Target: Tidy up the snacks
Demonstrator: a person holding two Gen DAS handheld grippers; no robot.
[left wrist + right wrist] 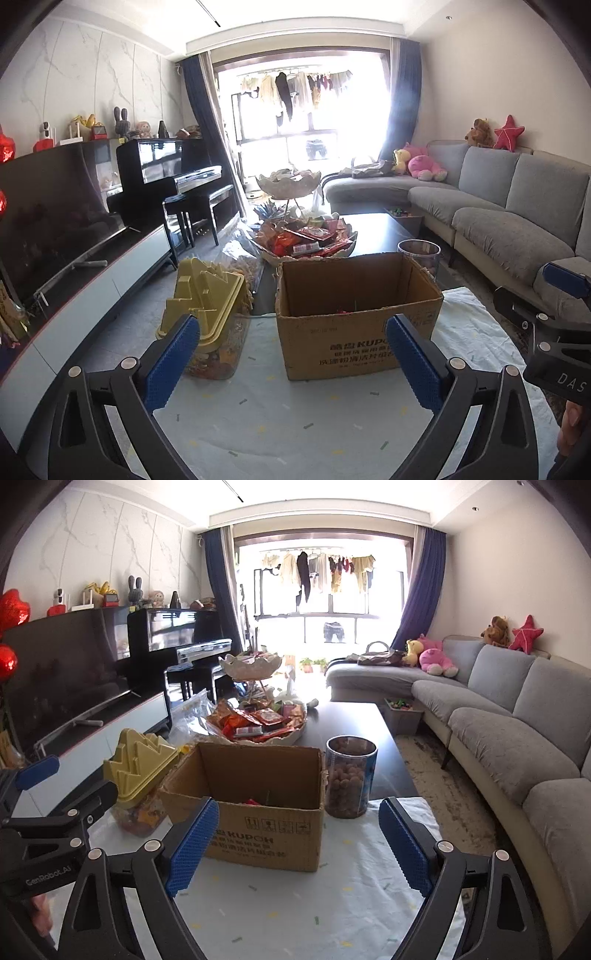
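Observation:
An open cardboard box (354, 325) (258, 823) stands on a white cloth on the coffee table, with a few red snacks at its bottom. To its left is a clear jar with a yellow peaked lid (207, 306) (138, 775), to its right a clear tub of round brown snacks (349, 779) (419, 254). Behind it a tiered white tray (306, 240) (258, 720) holds several red snack packets. My left gripper (291, 358) is open and empty, just short of the box. My right gripper (299, 843) is open and empty before the box.
A grey sofa (517, 716) runs along the right. A TV on a low cabinet (55, 236) and a black piano (166, 166) stand on the left. The dark table top (354, 720) continues behind the tub. A small bin (400, 712) sits on the floor by the sofa.

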